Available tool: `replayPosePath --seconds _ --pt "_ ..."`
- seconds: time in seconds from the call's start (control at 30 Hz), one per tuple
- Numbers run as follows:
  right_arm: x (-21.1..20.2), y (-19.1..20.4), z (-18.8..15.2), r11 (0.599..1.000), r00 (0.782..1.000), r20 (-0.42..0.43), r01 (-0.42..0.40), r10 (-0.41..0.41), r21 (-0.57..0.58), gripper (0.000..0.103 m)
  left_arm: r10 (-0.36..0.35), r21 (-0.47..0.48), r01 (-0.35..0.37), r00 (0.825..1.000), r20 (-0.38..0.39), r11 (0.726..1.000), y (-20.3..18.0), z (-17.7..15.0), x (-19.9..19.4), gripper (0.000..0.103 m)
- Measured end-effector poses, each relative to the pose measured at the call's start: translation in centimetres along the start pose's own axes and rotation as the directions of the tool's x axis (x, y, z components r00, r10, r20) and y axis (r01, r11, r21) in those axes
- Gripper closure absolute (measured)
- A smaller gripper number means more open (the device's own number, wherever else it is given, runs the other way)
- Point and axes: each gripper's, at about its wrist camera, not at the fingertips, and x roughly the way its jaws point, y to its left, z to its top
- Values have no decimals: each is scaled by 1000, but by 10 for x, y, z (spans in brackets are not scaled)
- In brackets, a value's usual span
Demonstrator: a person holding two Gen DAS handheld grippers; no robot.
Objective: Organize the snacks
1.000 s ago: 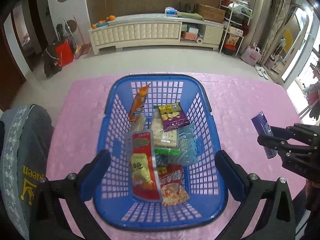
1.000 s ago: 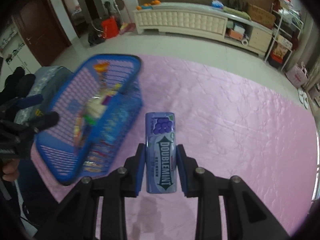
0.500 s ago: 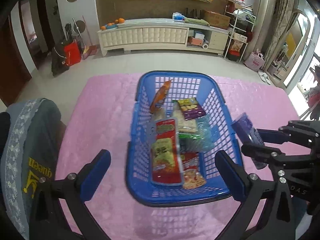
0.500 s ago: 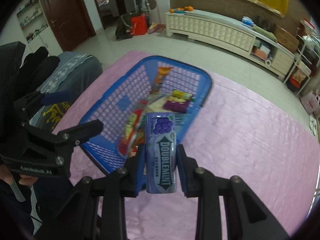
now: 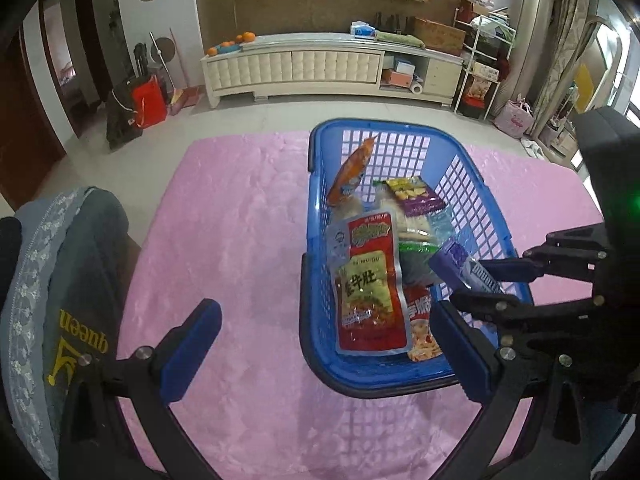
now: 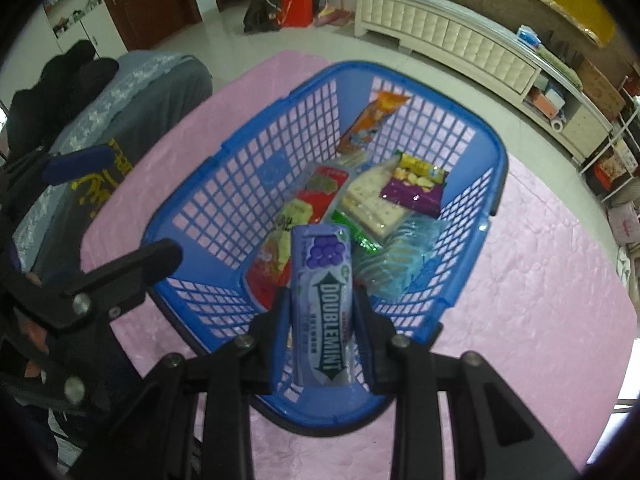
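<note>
Left gripper (image 5: 324, 340) is hanging empty over bare pink tabletop (image 5: 240, 220), fingers (image 5: 192, 340) spread wide with nothing between them; its right finger is sitting at the near rim of the blue basket (image 5: 316, 240), so most of that hand is lying left of the basket. Basket is already carrying several snack packs: a red pouch (image 5: 370, 292) along its left side, an orange packet (image 5: 352, 170) leaning on the far wall, a purple-and-yellow pack (image 6: 414, 188) on the right. Right gripper (image 6: 322, 316) is gripping the purple Doublemint gum pack (image 6: 322, 300), pads pressing on both long sides, pack sticking out forward past the fingertips. Key relation: the pack's long axis is running along the fingers, pointing steeply down into the basket, and its free end is hanging over the near part of the basket interior, above the packs and not touching them as far as I can tell. Right hand is the one over the drop zone; left is off to the side. My read: the release just needs the fingers opening here, maybe after dipping lower, and the pack is likely tipping flat onto the pile.
</note>
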Motion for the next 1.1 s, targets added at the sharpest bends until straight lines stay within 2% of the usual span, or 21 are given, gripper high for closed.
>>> replayPosePath --seconds 0.1,0.2,0.33,0.47,0.63,0.77,0.83,0.93,1.0,1.07,1.1 --pt "6 0 -1 999 999 -35 41 -41 15 68 1 -2 -1 1000 -1 1000 3 -5 3 0" --pt "4 1 -8 998 998 -30 61 -60 20 65 5 -1 -5 1000 5 1000 3 -9 4 0" --pt "-8 -4 -18 998 999 15 36 -37 50 49 -24 -21 24 1000 14 999 0 -14 2 0" --pt "-31 -5 -38 995 993 118 -8 -4 97 48 -43 -43 45 998 38 998 -5 -27 -6 0" --pt "-58 0 -78 988 963 266 0 -42 158 45 -69 -127 80 993 94 989 -16 -64 -21 0" --pt "-70 -7 -108 973 937 343 -22 -59 230 44 -72 -113 87 989 130 990 -34 -88 -34 0" --pt "-73 -12 -125 963 930 364 -52 -50 265 44 -53 -113 74 983 177 991 -46 -103 -46 0" --pt "-81 -13 -145 957 919 387 -43 -75 287 44 -76 -82 95 974 211 992 -63 -116 -61 0" --pt "-91 -11 -159 955 903 416 -26 -105 296 43 -67 -51 83 966 249 995 -76 -124 -75 0" --pt "-102 -11 -172 950 887 441 -9 -137 313 38 -58 -28 68 960 273 997 -86 -128 -87 0" --pt "-109 -10 -179 947 877 456 -3 -152 322 30 -57 -22 66 958 280 998 -90 -131 -91 0"
